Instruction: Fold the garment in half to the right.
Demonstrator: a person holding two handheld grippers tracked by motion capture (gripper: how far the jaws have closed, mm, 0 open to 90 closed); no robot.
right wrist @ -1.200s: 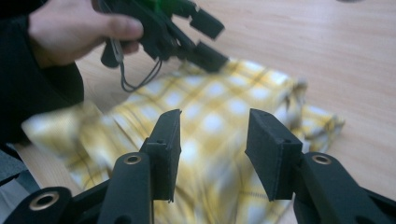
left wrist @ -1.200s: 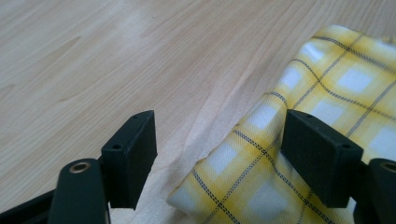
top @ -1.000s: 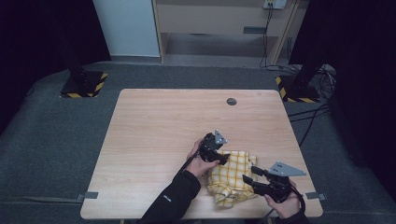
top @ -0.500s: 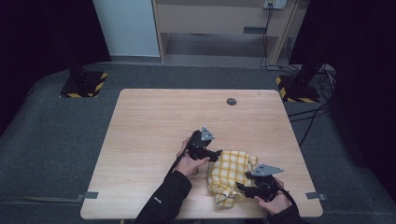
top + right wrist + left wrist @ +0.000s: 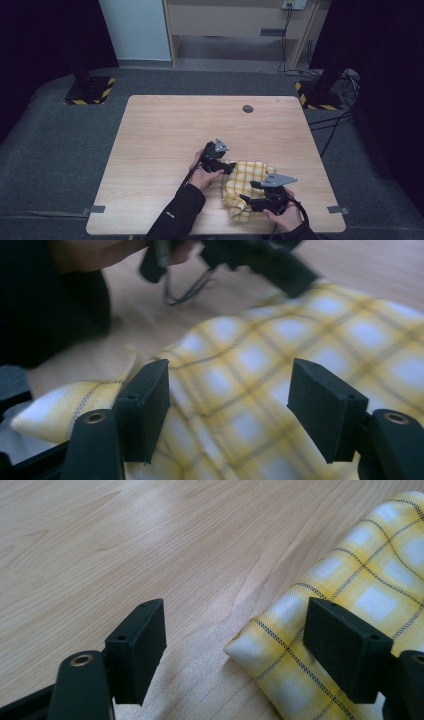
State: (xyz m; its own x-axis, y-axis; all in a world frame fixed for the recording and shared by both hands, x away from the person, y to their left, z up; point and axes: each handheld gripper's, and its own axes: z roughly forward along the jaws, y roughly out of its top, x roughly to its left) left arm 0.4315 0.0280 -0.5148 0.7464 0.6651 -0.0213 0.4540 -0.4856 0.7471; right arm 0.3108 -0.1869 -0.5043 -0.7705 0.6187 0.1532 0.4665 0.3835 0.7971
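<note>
Yellow plaid cloth [image 5: 246, 186] bunched in loose folds at near right of table [image 5: 165, 135], close to the near edge. Right gripper [image 5: 248, 199] at its near end, jaws apart and just been opening, cloth under and between them but pads not pressing. Left gripper [image 5: 229, 167] at the cloth's far-left corner, jaws apart too, folded corner [image 5: 250, 647] lying in the gap, no pinch. Probably light, limp, non-slip weave, nothing fragile; will sag and drag, not hold shape. Best taken at a corner or hem edge, single layer, low to the wood. Near edge tight, little margin there. Plenty of bare tabletop left and beyond for spreading; small dark disc [image 5: 248, 108] near far edge, well apart
</note>
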